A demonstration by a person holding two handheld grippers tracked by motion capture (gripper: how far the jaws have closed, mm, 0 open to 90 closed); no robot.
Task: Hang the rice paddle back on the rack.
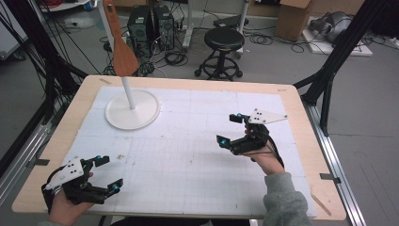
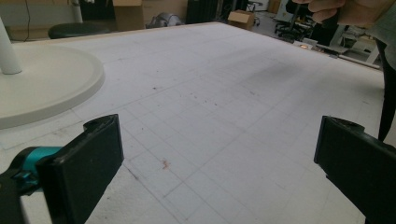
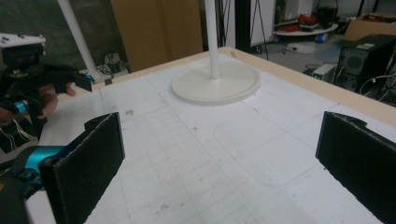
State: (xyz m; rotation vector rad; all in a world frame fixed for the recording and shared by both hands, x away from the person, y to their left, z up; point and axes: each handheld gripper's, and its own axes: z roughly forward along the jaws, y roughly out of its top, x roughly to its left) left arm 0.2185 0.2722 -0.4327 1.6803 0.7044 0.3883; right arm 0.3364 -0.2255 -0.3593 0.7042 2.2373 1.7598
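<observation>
High view: one white stand (image 1: 132,110) near the desk's far-left corner, one wooden spatula (image 1: 121,44) hung on its pole; left gripper (image 1: 107,174) at the near-left corner, right gripper (image 1: 231,129) right of centre — both jaws apart, empty. Left gripper view: stand base (image 2: 56,84) far left, bare mat (image 2: 224,102) ahead. Right gripper view: stand (image 3: 215,81) well ahead — open mat between.

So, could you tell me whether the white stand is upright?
Upright: the stand has its round base flat on the table and its pole rising straight.
</observation>
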